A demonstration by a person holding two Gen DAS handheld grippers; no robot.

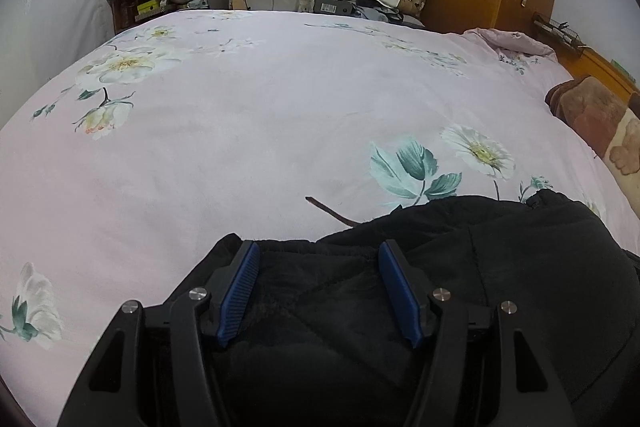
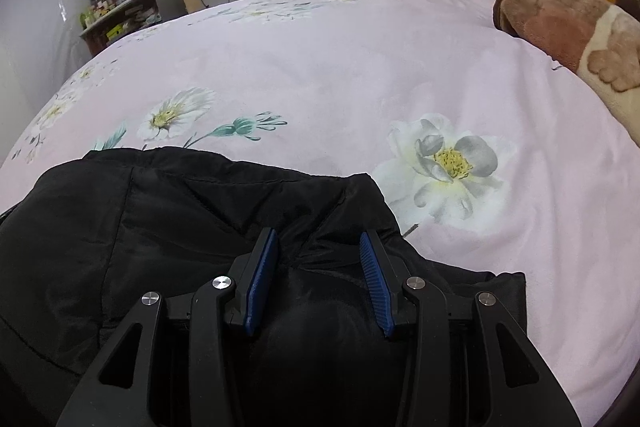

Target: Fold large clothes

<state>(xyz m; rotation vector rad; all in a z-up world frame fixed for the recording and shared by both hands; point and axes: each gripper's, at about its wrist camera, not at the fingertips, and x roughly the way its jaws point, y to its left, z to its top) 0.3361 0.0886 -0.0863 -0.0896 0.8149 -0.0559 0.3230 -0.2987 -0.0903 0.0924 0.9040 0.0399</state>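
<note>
Both our left gripper (image 1: 319, 255) and right gripper (image 2: 319, 245) clamp bunched black jacket (image 2: 168, 211) near us on the pink bed (image 1: 240, 131), so folding seems only partway done.

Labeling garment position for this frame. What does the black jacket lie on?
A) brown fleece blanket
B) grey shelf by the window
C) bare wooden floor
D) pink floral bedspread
D: in both wrist views the black jacket rests on the pink floral bedspread; the brown fleece blanket lies apart, at the bed's far right edge.
</note>
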